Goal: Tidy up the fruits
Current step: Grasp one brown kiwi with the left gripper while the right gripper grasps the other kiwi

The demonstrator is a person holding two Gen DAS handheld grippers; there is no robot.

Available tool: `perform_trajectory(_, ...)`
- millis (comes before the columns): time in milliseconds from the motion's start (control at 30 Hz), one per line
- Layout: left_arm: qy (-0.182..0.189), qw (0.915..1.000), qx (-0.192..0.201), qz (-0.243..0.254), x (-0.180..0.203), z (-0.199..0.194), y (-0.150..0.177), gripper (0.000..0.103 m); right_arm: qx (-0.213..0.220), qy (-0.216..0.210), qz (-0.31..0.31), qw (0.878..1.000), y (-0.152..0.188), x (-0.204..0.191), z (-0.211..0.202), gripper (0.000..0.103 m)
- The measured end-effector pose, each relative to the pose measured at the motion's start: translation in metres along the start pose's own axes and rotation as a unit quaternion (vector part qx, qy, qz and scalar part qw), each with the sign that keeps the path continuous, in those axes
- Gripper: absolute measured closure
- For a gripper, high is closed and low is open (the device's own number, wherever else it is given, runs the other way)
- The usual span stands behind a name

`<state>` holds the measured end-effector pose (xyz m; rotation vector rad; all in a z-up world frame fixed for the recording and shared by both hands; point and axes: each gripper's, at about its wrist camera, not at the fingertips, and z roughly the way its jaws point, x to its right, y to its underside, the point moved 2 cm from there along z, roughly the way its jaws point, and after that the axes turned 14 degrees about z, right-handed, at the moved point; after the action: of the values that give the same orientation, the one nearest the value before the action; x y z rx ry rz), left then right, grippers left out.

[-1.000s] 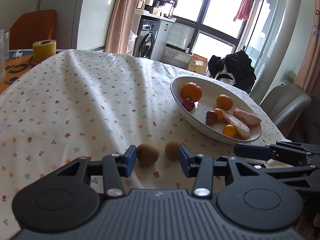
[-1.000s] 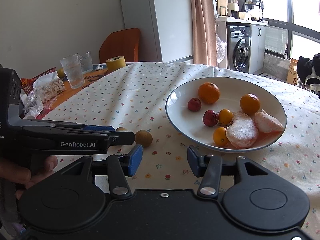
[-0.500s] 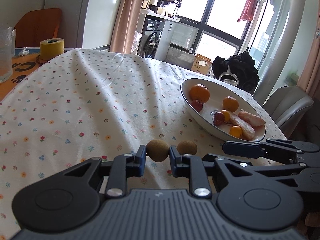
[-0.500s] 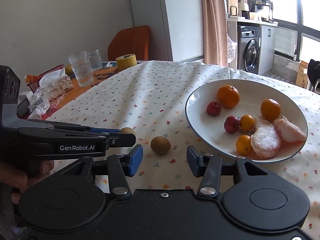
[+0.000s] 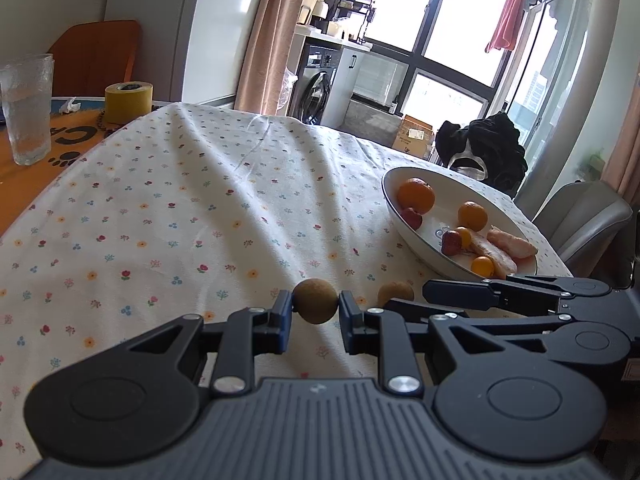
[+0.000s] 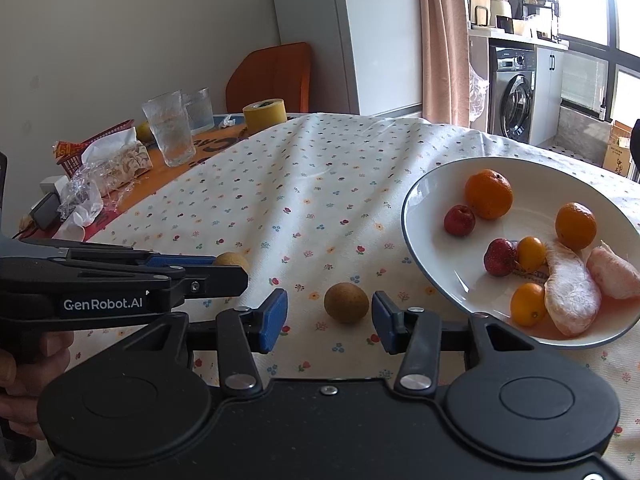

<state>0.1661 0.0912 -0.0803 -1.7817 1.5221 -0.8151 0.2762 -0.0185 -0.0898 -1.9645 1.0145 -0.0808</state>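
Left gripper (image 5: 315, 312): clamped on a small brown fruit (image 5: 315, 306), one blue pad on each side of it; whether the fruit has left the cloth I cannot tell.
Right gripper (image 6: 329, 320): jaws apart, with the second brown fruit (image 6: 346, 302) sitting on the worktop (image 6: 280, 184) just ahead, in line with the gap and touching neither pad.
Bowl (image 6: 420, 264): to the right of both brown fruits, holding oranges, small red fruits and peeled segments; the right gripper is the nearer of the two to it.
Key relation: the loose fruit is roundish with no clear long axis, so, as I judge it, a short push forward would bring the open pads around it.
Hard to see: in the right view the held fruit is mostly hidden behind the left gripper's finger; the bowl's right edge is cut off there.
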Motion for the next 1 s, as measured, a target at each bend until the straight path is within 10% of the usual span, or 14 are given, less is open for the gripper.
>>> perform_trajectory(167, -0.001, 1.0000, 0.001, 0.000, 0.001, -0.003, 0.001, 0.080, -0.024, 0.009, 0.001, 1.000, 0.003, -0.001, 0.009, 0.103)
perform_trajectory(767, -0.001, 0.9999, 0.006, 0.009, 0.012, -0.011, -0.001, 0.080, 0.001, 0.015, 0.000, 1.000, 0.003, 0.005, -0.013, 0.103)
perform_trajectory(833, -0.002, 1.0000, 0.006, 0.008, 0.011, -0.010, 0.000, 0.080, -0.004, 0.016, 0.006, 1.000, 0.003, 0.006, -0.009, 0.096)
perform_trajectory(900, -0.003, 1.0000, 0.004, 0.005, 0.009, -0.008, 0.002, 0.080, -0.003, 0.019, 0.006, 1.000, 0.002, 0.005, -0.007, 0.065)
perform_trajectory(1000, -0.004, 1.0000, 0.000, 0.002, 0.004, -0.005, 0.003, 0.080, -0.004, 0.017, 0.000, 1.000, 0.002, 0.002, -0.002, 0.059)
